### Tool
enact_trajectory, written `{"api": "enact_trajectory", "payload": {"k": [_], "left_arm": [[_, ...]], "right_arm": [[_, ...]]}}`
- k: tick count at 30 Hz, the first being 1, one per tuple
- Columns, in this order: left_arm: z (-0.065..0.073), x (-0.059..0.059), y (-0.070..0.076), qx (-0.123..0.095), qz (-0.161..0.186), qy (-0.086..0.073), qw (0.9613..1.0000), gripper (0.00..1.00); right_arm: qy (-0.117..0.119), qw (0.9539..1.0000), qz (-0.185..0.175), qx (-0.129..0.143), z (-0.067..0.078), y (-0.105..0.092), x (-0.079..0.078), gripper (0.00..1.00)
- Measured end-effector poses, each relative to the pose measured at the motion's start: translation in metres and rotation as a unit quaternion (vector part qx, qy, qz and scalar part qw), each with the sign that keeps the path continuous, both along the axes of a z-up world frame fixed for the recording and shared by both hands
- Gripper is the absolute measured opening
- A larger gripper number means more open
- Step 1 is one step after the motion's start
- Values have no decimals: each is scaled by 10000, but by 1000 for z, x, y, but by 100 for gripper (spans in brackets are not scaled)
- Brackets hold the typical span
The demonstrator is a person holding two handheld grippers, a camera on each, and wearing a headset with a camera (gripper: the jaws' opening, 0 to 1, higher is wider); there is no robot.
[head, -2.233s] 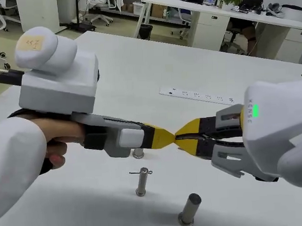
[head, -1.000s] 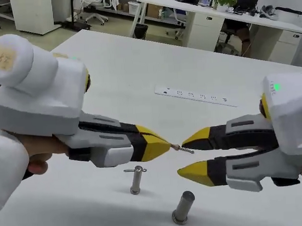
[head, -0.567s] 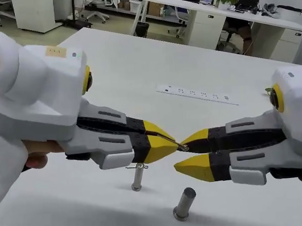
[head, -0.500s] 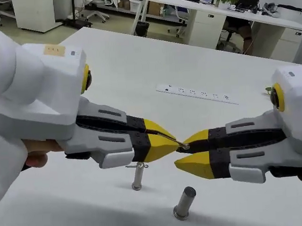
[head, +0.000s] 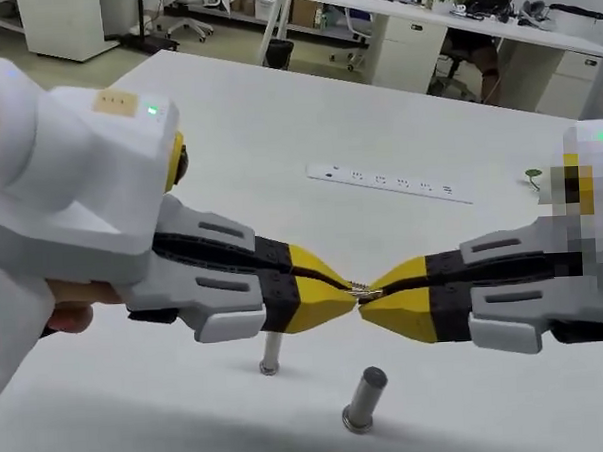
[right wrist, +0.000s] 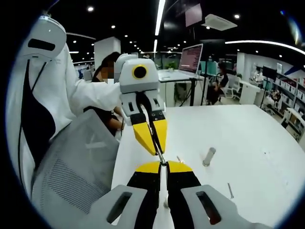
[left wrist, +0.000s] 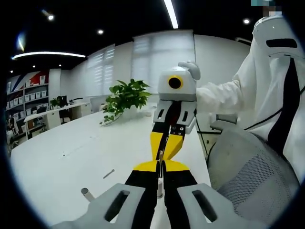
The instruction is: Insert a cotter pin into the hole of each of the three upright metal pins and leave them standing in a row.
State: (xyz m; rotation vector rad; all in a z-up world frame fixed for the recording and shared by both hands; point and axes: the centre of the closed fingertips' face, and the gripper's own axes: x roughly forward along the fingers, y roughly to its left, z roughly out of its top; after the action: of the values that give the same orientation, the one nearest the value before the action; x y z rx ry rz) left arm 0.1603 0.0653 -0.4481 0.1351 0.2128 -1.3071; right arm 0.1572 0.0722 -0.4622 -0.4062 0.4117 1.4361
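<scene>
head view: thin, silvery cotter pin (head: pixel 364 290), held level.

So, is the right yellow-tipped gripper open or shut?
Shut: the right gripper has its yellow jaws closed on the thin metal cotter pin; the left gripper, also shut, pinches its other end.

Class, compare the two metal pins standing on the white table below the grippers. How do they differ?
The nearer pin is thicker, while the farther pin is slimmer. The nearer pin shows in full, but the left gripper hides the farther pin's top. Both are grey metal and stand upright on a wider foot.
</scene>
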Motion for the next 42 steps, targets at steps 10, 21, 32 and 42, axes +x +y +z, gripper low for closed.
{"api": "enact_trajectory", "payload": {"k": [10, 21, 32, 42], "left_arm": [[-7, -3, -5, 189, -310, 110, 9993, 0], [-18, 5, -19, 284, -295, -46, 9992, 10], [-68, 8, -34, 1162, -453, 11, 9922, 30], [-89, 15, -41, 1407, -455, 164, 9889, 25]], "right_arm": [[-102, 9989, 282, -355, -6, -7, -9, 0], [-109, 9988, -38, -478, -14, -35, -6, 0], [10, 9929, -721, -942, -56, -77, 3, 0], [81, 9862, -884, -1398, -91, -92, 4, 0]]}}
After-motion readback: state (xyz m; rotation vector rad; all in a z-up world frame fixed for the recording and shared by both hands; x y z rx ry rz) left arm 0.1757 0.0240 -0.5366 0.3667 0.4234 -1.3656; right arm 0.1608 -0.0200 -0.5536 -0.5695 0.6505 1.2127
